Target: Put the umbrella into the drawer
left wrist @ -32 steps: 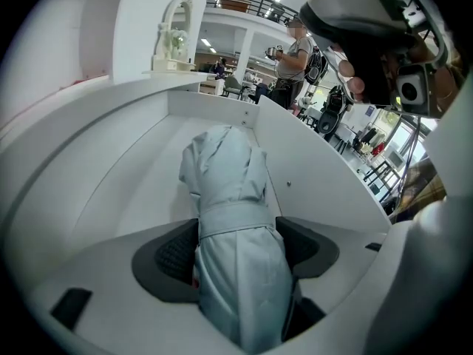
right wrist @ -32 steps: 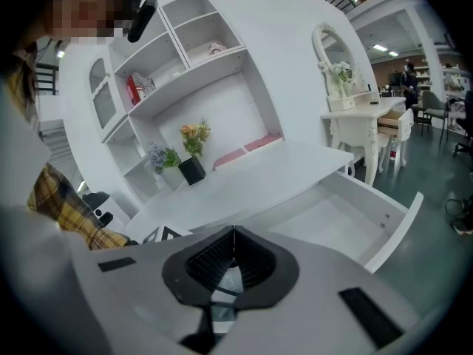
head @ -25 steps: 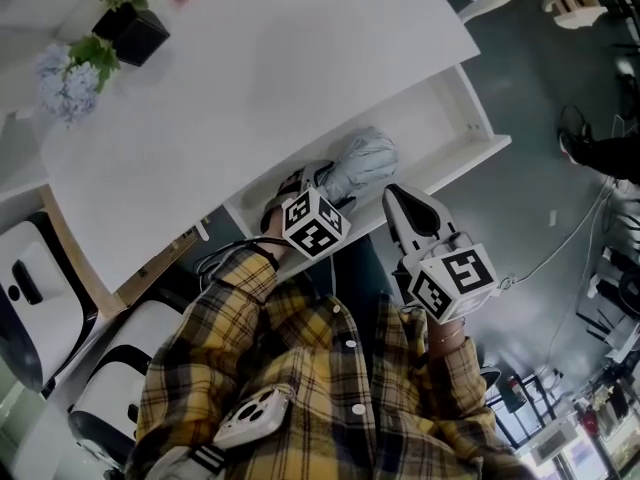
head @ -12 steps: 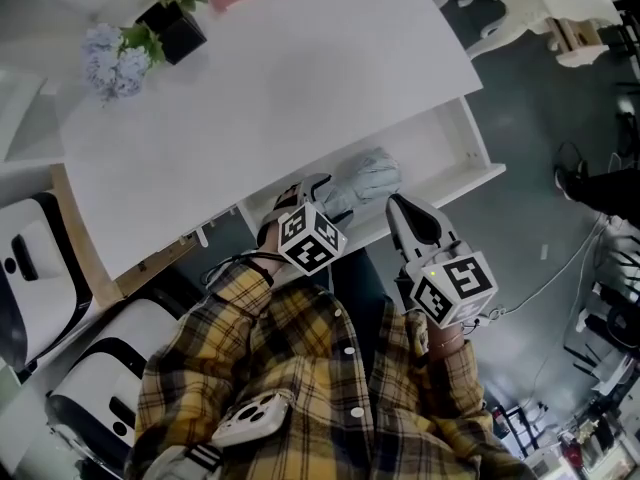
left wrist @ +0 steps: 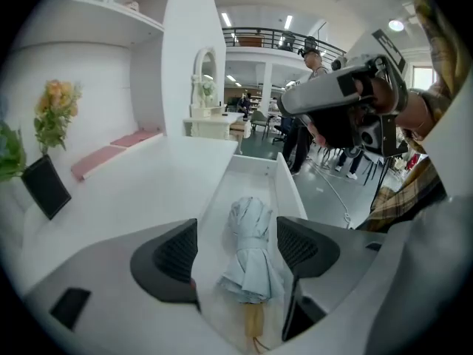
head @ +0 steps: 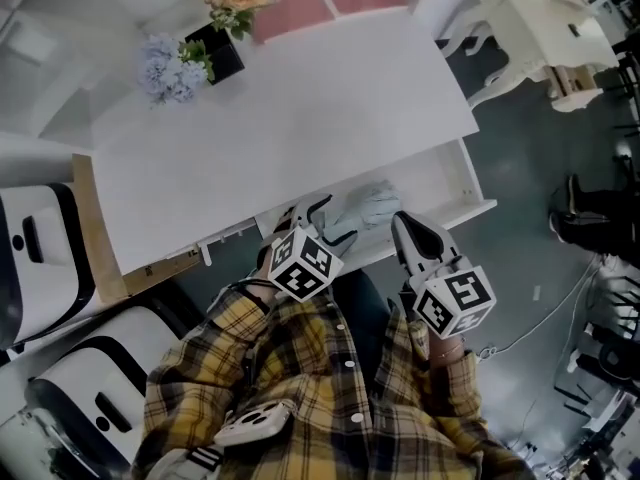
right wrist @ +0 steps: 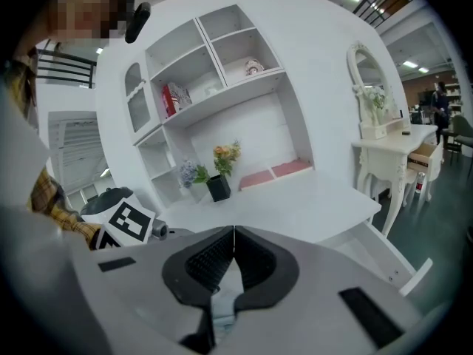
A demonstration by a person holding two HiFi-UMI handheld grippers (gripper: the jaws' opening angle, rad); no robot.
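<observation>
A folded pale blue umbrella (head: 366, 206) with a wooden handle lies in the open white drawer (head: 470, 182) under the desk's front edge. In the left gripper view the umbrella (left wrist: 248, 250) rests on the drawer (left wrist: 290, 189) floor between the spread jaws of my left gripper (left wrist: 236, 237), which is open and not touching it. From the head view, my left gripper (head: 322, 214) hovers over the drawer's left end. My right gripper (head: 408, 230) hangs at the drawer's front, just right of the umbrella. Its jaws are shut on nothing, pads (right wrist: 222, 256) pressed together.
The white desk top (head: 300, 118) carries a black pot of flowers (head: 226, 50) and blue flowers (head: 164, 66) at its back. A white shelf unit (right wrist: 207, 65) rises behind. A white dressing table (head: 545, 28) stands to the right, rounded white objects (head: 40, 258) to the left.
The head view has swung to show more of the desk's back. The umbrella stays in the drawer. My left gripper has drawn back slightly; the right one holds its place.
</observation>
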